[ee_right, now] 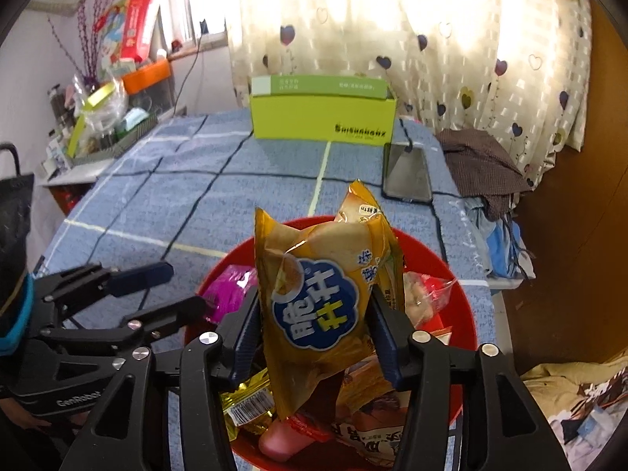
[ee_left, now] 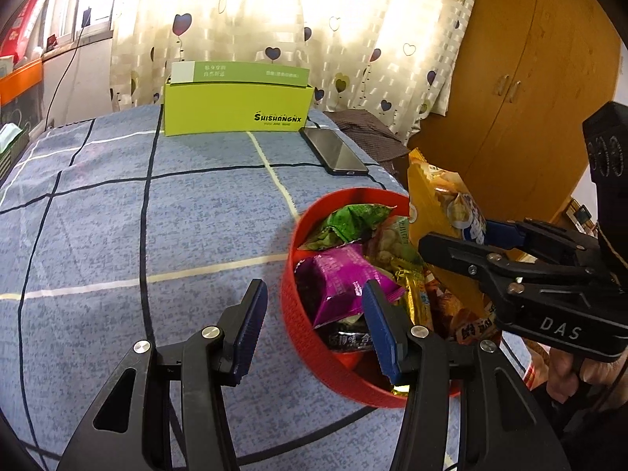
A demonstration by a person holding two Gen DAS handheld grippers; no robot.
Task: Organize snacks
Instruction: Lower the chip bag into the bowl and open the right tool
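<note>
A red round bowl (ee_left: 298,314) (ee_right: 463,302) full of snack packets stands on the blue checked cloth near the table's right edge. A yellow chip bag (ee_left: 435,200) (ee_right: 318,274) stands upright in it between the fingers of my right gripper (ee_right: 314,302) (ee_left: 457,233). The pads flank the bag without visibly squeezing it, and its lower end rests among the packets. My left gripper (ee_left: 314,290) (ee_right: 184,286) is open and empty, straddling the bowl's near left rim above a purple packet (ee_left: 337,282) (ee_right: 227,290). A green packet (ee_left: 349,219) lies at the bowl's far side.
A lime-green box (ee_left: 235,110) (ee_right: 322,117) stands at the table's far edge with a phone (ee_left: 333,151) (ee_right: 406,172) beside it. Brown fabric (ee_right: 479,161) drapes off the right corner. A wooden wardrobe (ee_left: 530,78) is right, a cluttered side table (ee_right: 98,129) left.
</note>
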